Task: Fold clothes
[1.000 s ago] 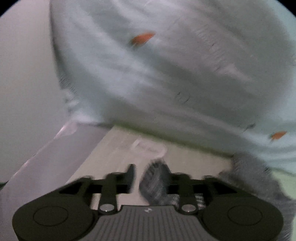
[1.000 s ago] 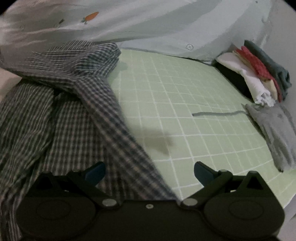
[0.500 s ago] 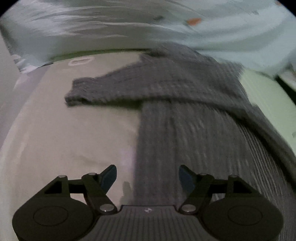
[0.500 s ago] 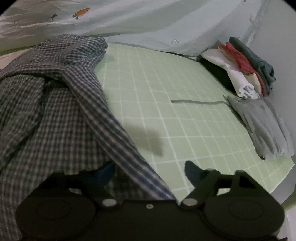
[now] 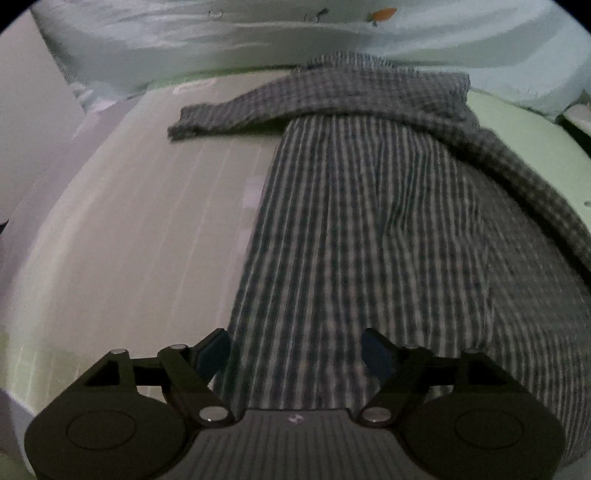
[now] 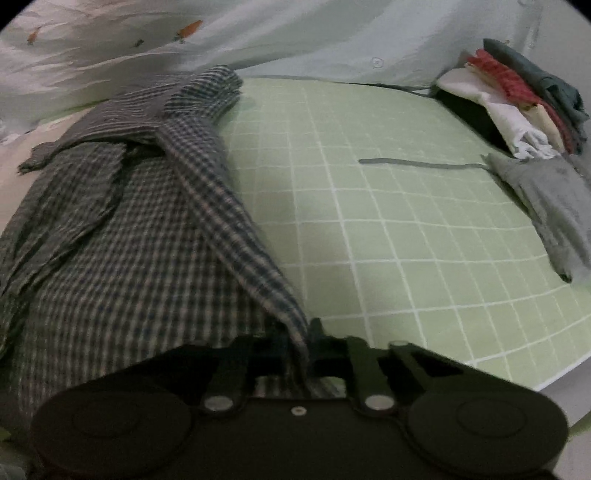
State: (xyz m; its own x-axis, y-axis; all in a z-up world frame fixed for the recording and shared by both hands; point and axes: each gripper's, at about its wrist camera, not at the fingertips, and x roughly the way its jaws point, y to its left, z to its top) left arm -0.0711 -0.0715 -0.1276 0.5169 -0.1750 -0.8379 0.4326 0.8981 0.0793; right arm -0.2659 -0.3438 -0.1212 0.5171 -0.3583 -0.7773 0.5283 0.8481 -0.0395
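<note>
A dark checked shirt (image 5: 369,221) lies spread on the surface, one sleeve stretched to the far left. In the right wrist view the checked shirt (image 6: 122,236) covers the left half, with a sleeve running diagonally down to my right gripper. My left gripper (image 5: 295,352) is open just above the shirt's near left edge, holding nothing. My right gripper (image 6: 297,341) is shut on the end of that sleeve at the near edge of the green grid mat (image 6: 388,221).
A pale blue sheet with carrot prints (image 6: 295,33) bunches along the back. A stack of folded clothes (image 6: 517,103) stands at the far right, with a grey garment (image 6: 550,206) and its strap in front of it. A pale surface (image 5: 129,240) lies left of the shirt.
My left gripper let go of the cloth, opened and came down to the shirt's near left edge. My right gripper moved onto the sleeve end and shut on it.
</note>
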